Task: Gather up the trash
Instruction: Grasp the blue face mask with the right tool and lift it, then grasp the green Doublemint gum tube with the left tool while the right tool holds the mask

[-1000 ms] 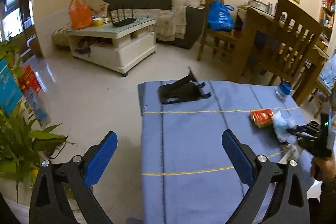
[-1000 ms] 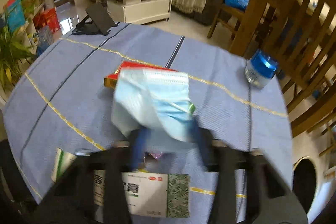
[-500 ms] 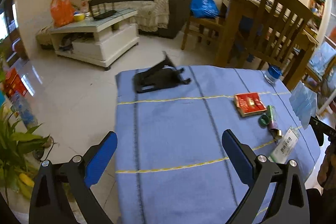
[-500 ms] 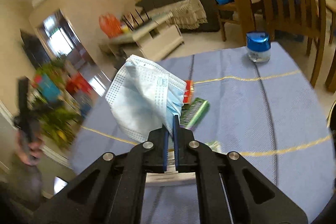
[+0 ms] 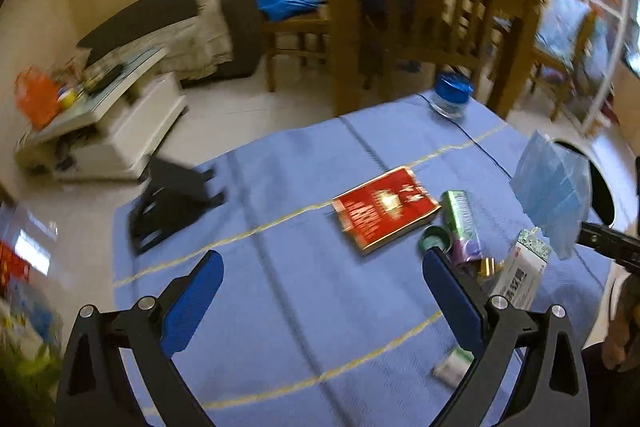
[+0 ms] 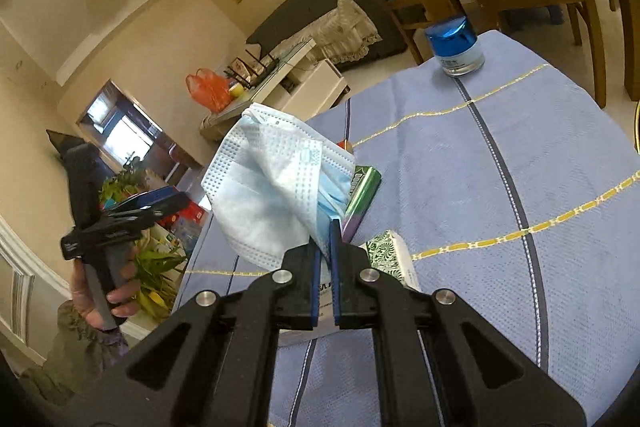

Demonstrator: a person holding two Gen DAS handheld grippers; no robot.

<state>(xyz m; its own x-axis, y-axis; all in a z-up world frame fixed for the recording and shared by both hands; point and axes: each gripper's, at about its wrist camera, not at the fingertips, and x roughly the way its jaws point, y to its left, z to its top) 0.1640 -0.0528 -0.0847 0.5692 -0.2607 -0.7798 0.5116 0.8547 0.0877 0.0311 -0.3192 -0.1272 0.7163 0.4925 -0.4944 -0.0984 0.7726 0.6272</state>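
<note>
Right black claw point(image 6: 325, 259) clamped on one edge of pale blue pleated face mask point(image 6: 276, 187), hanging mid-frame above blue tablecloth point(image 6: 500, 167). Light, limp, floppy; pinched hem enough. Left claw point(image 5: 320, 303) spread wide, empty.

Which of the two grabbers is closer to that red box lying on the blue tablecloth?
Left. The left gripper hangs open over the cloth just short of the red box. The right gripper, shut on the face mask, is held up farther away, past the green tube.

My face mask point(image 6: 276, 183) hides most of the red box behind it, and my left view is motion-blurred.
</note>
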